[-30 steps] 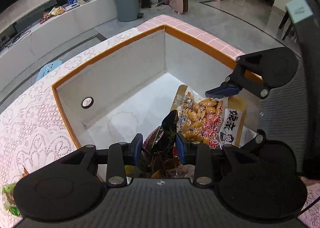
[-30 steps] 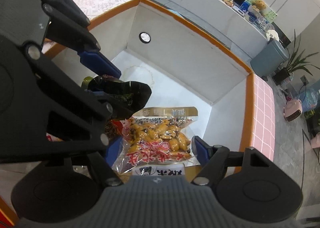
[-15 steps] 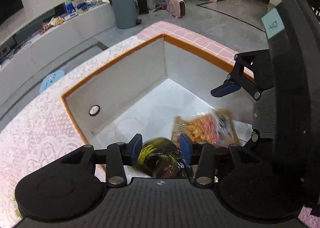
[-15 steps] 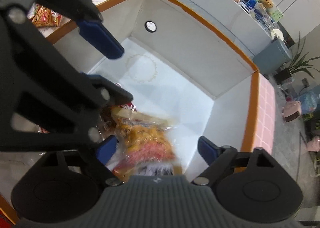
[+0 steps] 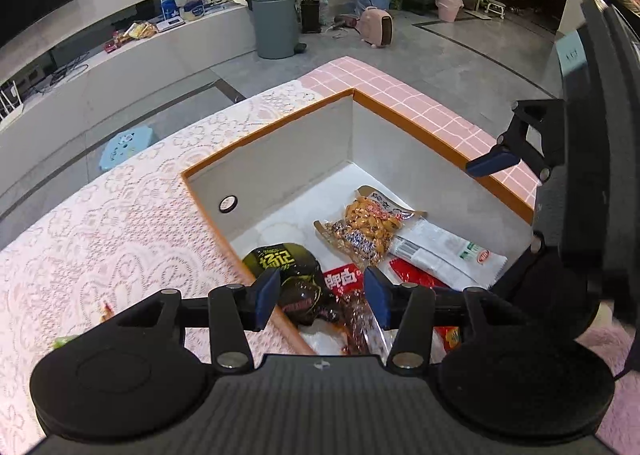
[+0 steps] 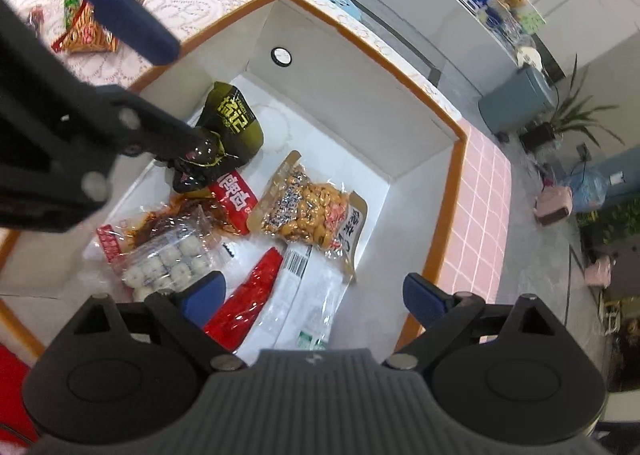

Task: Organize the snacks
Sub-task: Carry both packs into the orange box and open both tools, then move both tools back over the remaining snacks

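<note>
A white box with an orange rim (image 5: pixel 420 127) (image 6: pixel 452 191) holds several snacks. A dark olive packet (image 5: pixel 286 265) (image 6: pixel 236 121) lies near its left wall. A yellow peanut bag (image 5: pixel 368 225) (image 6: pixel 312 205) lies mid-box, beside a white packet (image 5: pixel 440 253) (image 6: pixel 304 295) and red packets (image 6: pixel 236 201). A clear pack of white balls (image 6: pixel 168 261) lies near the front. My left gripper (image 5: pixel 320 293) is open above the dark packet, holding nothing. My right gripper (image 6: pixel 312 291) is open and empty above the box.
The box stands on a pink lace tablecloth (image 5: pixel 100 223). A loose snack bag (image 6: pixel 86 33) lies on the cloth left of the box. A grey bin (image 5: pixel 274 23), a plant and a low counter stand on the floor beyond.
Both grippers have risen out of the box. The left gripper opened and let the dark packet fall into the box; the right one dropped the peanut bag, which now lies flat.
</note>
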`<control>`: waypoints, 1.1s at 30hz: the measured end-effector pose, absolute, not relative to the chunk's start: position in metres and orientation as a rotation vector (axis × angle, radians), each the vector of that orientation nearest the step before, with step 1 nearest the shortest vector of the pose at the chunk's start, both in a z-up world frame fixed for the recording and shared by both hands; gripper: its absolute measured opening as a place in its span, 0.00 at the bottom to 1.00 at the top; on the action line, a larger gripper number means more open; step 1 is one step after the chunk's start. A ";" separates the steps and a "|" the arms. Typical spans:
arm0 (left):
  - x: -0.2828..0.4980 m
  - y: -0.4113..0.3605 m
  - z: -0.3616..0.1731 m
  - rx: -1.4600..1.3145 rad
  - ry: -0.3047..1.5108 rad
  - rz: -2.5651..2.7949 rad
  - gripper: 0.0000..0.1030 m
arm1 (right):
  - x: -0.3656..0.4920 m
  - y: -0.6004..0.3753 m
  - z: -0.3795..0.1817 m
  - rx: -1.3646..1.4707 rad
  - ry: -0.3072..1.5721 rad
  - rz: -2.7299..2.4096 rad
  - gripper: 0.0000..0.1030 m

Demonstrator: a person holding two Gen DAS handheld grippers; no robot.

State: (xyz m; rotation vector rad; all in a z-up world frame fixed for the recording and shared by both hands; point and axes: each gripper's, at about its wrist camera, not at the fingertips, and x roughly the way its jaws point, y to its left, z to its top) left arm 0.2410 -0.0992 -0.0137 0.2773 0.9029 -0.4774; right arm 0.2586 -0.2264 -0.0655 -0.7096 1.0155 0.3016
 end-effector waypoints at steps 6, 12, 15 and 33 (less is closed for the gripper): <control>0.219 -0.084 0.001 0.262 0.889 -0.458 0.57 | 0.248 -0.219 -0.039 -0.614 1.013 0.293 0.90; 0.206 -0.050 0.013 0.200 0.862 -0.391 0.57 | 0.230 -0.200 -0.018 -0.520 0.949 0.330 0.90; 0.203 -0.029 0.017 0.141 0.841 -0.336 0.57 | 0.219 -0.187 -0.011 -0.461 0.888 0.355 0.90; 0.199 0.090 -0.008 -0.024 0.812 -0.098 0.62 | 0.195 -0.097 -0.031 -0.215 0.658 0.472 0.90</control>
